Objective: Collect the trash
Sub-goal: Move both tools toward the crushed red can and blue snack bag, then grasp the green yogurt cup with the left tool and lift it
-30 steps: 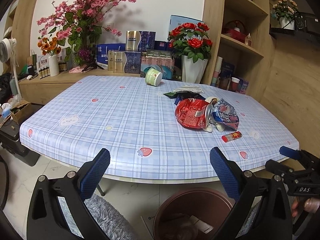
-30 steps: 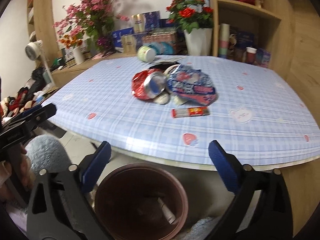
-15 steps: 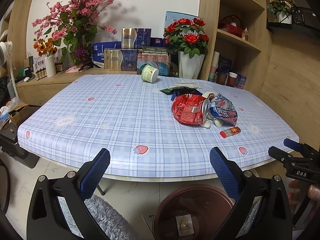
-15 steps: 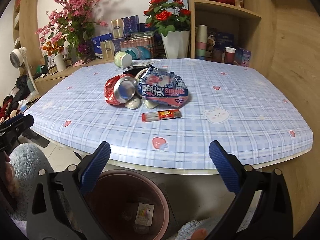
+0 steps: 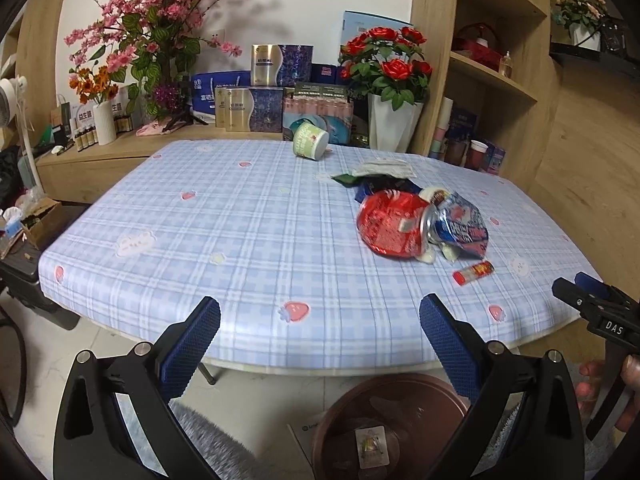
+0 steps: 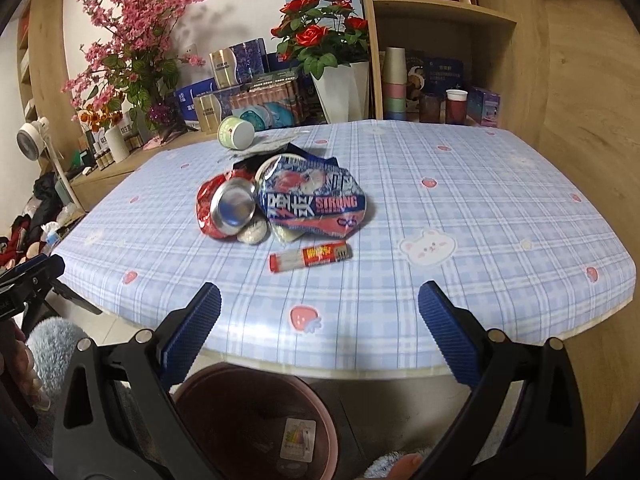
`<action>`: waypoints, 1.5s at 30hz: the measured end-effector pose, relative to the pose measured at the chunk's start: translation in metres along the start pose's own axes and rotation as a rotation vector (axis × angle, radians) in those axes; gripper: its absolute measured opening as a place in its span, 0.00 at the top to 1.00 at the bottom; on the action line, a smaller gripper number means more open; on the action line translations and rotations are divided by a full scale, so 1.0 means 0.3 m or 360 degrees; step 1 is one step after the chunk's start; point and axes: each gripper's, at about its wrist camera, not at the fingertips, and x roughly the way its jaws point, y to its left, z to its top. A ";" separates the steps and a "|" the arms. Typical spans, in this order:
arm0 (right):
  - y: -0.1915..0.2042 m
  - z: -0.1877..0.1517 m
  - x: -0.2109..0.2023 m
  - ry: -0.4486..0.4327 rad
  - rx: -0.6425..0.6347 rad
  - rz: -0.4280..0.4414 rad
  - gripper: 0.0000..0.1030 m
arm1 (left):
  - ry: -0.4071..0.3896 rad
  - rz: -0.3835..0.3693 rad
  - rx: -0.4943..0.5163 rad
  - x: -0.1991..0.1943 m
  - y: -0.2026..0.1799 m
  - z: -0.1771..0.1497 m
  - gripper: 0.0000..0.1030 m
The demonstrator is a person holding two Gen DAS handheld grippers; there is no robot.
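A heap of trash lies on the blue plaid table (image 5: pixel 248 240) (image 6: pixel 480 208): a crushed red can (image 5: pixel 390 224) (image 6: pixel 226 208), a blue snack bag (image 5: pixel 460 226) (image 6: pixel 316 200), a small red tube (image 5: pixel 473 272) (image 6: pixel 310 256) and dark wrappers (image 5: pixel 376 178) behind. A green paper cup (image 5: pixel 310 142) (image 6: pixel 236 133) lies on its side at the far edge. A brown bin (image 5: pixel 384 428) (image 6: pixel 256 424) stands on the floor below the near edge. My left gripper (image 5: pixel 320 344) and right gripper (image 6: pixel 320 332) both hang open and empty over the bin, short of the table edge.
Boxes (image 5: pixel 248 108), a red rose vase (image 5: pixel 394 120) and pink blossoms (image 5: pixel 160 40) crowd the sideboard behind the table. Wooden shelves (image 5: pixel 492 76) rise at the right with cups. A grey fluffy rug (image 5: pixel 208 452) lies beside the bin. A fan (image 6: pixel 30 146) stands at the left.
Both grippers have lifted and tilted up, so the table fills more of each view and the bin shows less. A small wrapper now lies flat on the bin's bottom.
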 end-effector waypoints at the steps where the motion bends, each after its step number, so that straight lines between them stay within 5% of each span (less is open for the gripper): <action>1: -0.004 0.015 0.001 -0.0002 0.0002 0.0019 0.05 | -0.0002 0.0006 -0.0003 -0.003 0.003 0.013 0.06; 9: -0.012 0.108 0.058 0.0020 -0.0042 -0.0003 0.06 | -0.0040 0.0012 0.0006 -0.015 0.043 0.165 0.06; 16: -0.021 0.232 0.203 0.0059 -0.0027 -0.0054 0.06 | 0.0113 -0.0072 -0.0147 0.153 0.116 0.351 0.06; 21: -0.067 0.361 0.332 0.0093 0.0003 -0.0076 0.06 | 0.0270 -0.0175 -0.0374 0.447 0.128 0.601 0.06; 28: -0.144 0.511 0.488 0.0100 0.0041 -0.0098 0.06 | 0.0410 -0.0344 -0.0951 0.961 0.185 0.835 0.06; 34: -0.211 0.557 0.578 0.0123 0.0069 -0.0118 0.06 | 0.0495 -0.0350 -0.1337 1.301 0.229 0.849 0.06; 45: -0.275 0.534 0.647 0.0205 0.0051 -0.0164 0.06 | 0.0516 -0.0307 -0.1615 1.492 0.290 0.772 0.06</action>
